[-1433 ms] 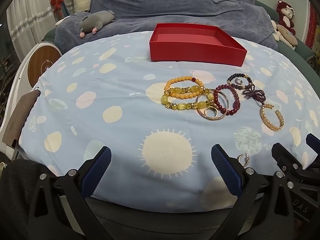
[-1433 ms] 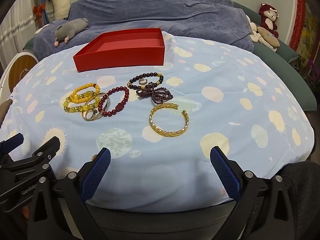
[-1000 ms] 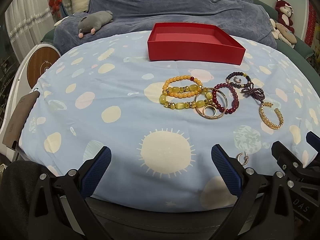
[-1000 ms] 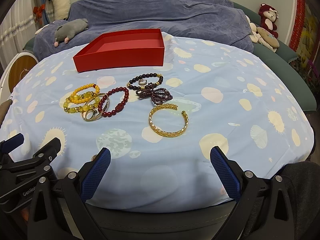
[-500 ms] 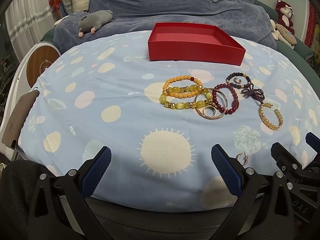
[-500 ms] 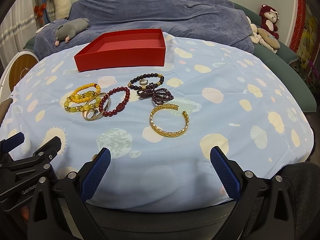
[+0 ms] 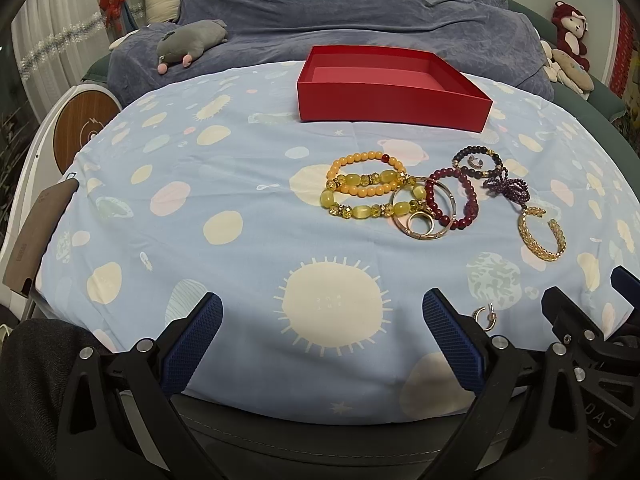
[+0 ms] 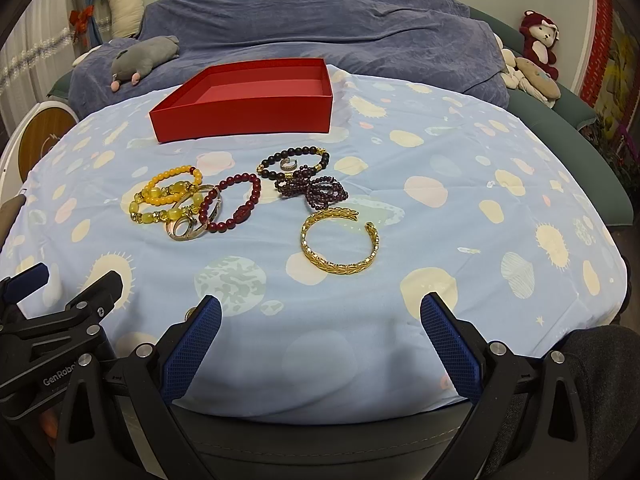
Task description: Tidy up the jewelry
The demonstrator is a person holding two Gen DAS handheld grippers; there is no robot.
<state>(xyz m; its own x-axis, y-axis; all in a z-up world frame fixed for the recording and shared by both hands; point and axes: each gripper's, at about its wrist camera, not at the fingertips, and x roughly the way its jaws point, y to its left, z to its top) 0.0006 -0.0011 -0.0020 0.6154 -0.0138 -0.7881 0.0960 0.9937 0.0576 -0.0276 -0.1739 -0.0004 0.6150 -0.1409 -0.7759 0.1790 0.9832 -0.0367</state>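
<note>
An open, empty red box [image 7: 392, 92] [image 8: 248, 96] sits at the far side of the table. Nearer lies a cluster of bracelets: yellow bead bracelets [image 7: 366, 190] [image 8: 166, 198], a dark red bead bracelet [image 7: 460, 196] [image 8: 232, 208], a black bead bracelet [image 8: 294, 162], a purple bead tangle [image 8: 316, 192] and a gold cuff bangle [image 7: 540, 236] [image 8: 340, 246]. A small hoop earring [image 7: 486, 316] lies near the front edge. My left gripper [image 7: 320, 332] and right gripper [image 8: 320, 332] are open and empty at the near edge, short of the jewelry.
The table has a light blue cloth with sun and planet prints [image 7: 240, 184]. Behind it is a blue-covered sofa [image 8: 320, 20] with a grey plush toy [image 7: 192, 40] and a red monkey plush [image 8: 538, 40]. A round wooden-faced device [image 7: 84, 128] stands at the left.
None beyond slight camera sway; both grippers stay open at the near edge and the jewelry has not moved.
</note>
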